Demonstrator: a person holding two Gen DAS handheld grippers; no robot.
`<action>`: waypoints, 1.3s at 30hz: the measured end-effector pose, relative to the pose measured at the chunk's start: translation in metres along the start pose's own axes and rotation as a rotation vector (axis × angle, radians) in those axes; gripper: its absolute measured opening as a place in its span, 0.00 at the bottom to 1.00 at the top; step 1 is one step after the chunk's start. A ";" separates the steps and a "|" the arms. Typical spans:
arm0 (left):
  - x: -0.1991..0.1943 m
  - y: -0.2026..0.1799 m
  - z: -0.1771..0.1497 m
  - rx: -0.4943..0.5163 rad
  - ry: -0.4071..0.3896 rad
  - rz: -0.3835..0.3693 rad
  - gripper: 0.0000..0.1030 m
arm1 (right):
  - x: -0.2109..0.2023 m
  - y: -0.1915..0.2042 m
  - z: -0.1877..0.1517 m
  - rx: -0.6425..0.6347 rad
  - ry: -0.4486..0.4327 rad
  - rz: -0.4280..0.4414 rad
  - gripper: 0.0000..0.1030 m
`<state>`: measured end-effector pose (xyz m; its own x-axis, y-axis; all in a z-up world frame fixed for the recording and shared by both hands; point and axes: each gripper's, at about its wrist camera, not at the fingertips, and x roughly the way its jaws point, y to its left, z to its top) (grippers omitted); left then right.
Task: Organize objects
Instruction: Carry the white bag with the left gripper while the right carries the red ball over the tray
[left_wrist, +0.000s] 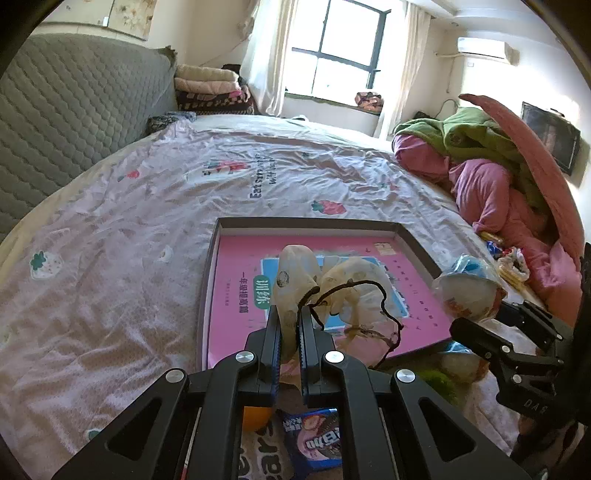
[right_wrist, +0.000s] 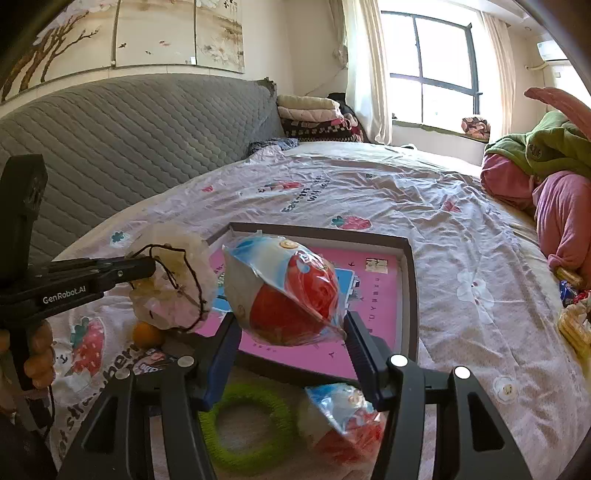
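Note:
My left gripper (left_wrist: 290, 314) is shut on a cream drawstring pouch (left_wrist: 351, 291) with a dark cord, held above the near edge of a shallow pink-lined box tray (left_wrist: 413, 236) on the bed. The same pouch (right_wrist: 173, 291) and left gripper (right_wrist: 147, 267) show at the left of the right wrist view. My right gripper (right_wrist: 290, 321) is shut on a red-and-white wrapped egg toy (right_wrist: 284, 295), held over the tray's near edge (right_wrist: 410, 266). That egg toy (left_wrist: 469, 284) shows at the right of the left wrist view.
A second wrapped egg toy (right_wrist: 343, 417), a green woven ring (right_wrist: 251, 424), an orange fruit (right_wrist: 146, 334) and a blue snack packet (left_wrist: 314, 439) lie on the bedsheet before the tray. Pink and green bedding (left_wrist: 487, 173) is piled at right. A grey headboard (right_wrist: 129, 136) stands at left.

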<state>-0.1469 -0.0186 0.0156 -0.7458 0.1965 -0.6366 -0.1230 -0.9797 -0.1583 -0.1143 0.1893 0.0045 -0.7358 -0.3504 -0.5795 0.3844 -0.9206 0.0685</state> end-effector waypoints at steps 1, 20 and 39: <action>0.002 0.001 0.001 -0.002 0.004 -0.003 0.08 | 0.002 -0.002 0.000 0.002 0.005 -0.002 0.56; 0.040 0.017 0.011 -0.029 0.071 0.016 0.08 | 0.040 -0.032 0.002 0.015 0.138 -0.055 0.56; 0.057 0.022 0.003 -0.029 0.118 0.030 0.10 | 0.054 -0.041 -0.009 0.025 0.218 -0.096 0.56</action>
<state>-0.1936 -0.0291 -0.0221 -0.6662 0.1717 -0.7257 -0.0809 -0.9840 -0.1585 -0.1652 0.2095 -0.0370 -0.6299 -0.2180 -0.7455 0.3024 -0.9529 0.0231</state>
